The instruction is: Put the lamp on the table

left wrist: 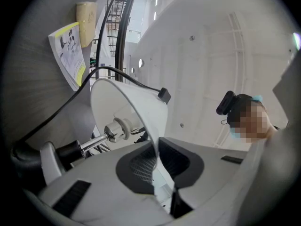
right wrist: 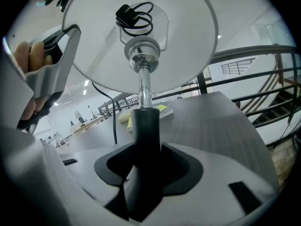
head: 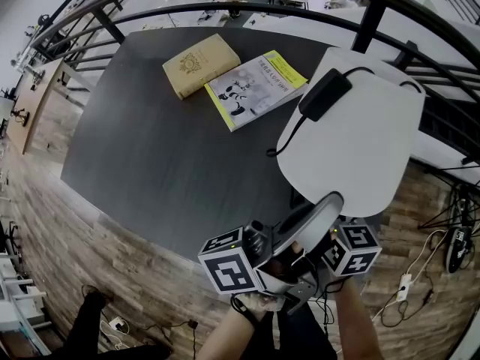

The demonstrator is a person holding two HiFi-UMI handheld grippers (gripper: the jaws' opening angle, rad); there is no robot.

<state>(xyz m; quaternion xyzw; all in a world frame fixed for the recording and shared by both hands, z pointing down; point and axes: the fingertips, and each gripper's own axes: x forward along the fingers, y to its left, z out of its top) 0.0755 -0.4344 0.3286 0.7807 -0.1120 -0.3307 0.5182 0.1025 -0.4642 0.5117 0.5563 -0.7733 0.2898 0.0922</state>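
Note:
The lamp's white shade (head: 352,137) hangs in the air over the near right corner of the dark table (head: 150,148). Its black cord and adapter (head: 324,94) lie on top of the shade. My left gripper (left wrist: 157,161) is shut on the thin rim of the shade (left wrist: 136,112), and the bulb socket (left wrist: 117,128) shows inside. My right gripper (right wrist: 146,161) is shut on the lamp's black stem (right wrist: 146,126), under the shade (right wrist: 141,32). In the head view both marker cubes sit close together below the shade, and the lamp's base is hidden.
A tan book (head: 200,64) and a yellow-edged magazine (head: 255,88) lie at the table's far side. A dark railing (head: 375,13) curves behind and to the right of the table. Cables and a power strip (head: 405,283) lie on the wood floor (head: 112,253) at right.

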